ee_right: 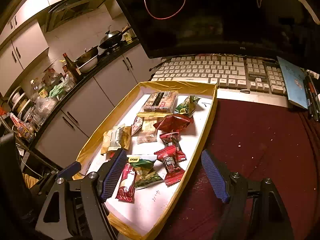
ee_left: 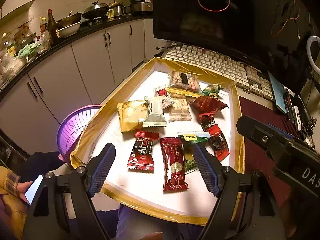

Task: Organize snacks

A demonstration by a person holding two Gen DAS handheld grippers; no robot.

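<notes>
A white tray with a gold taped rim [ee_left: 104, 118] [ee_right: 202, 146] holds several wrapped snacks. In the left wrist view a dark red bar [ee_left: 174, 165] and a red-black candy pack [ee_left: 142, 152] lie between my open left gripper's [ee_left: 154, 166] fingers, below it. A green pack [ee_left: 192, 150] lies by the right finger. A gold pack [ee_left: 131, 115], a white pack [ee_left: 155, 112] and a red crumpled pack [ee_left: 208, 104] lie farther back. My right gripper [ee_right: 164, 176] is open and empty above the tray's near right rim, over the green pack [ee_right: 146, 172].
A purple basket [ee_left: 74, 128] sits left of the tray, below table level. A keyboard [ee_right: 216, 72] and monitor [ee_right: 200, 16] stand behind the tray. Dark red cloth [ee_right: 260, 140] covers the table to the right. A person's hand holds a phone [ee_left: 34, 188] at lower left.
</notes>
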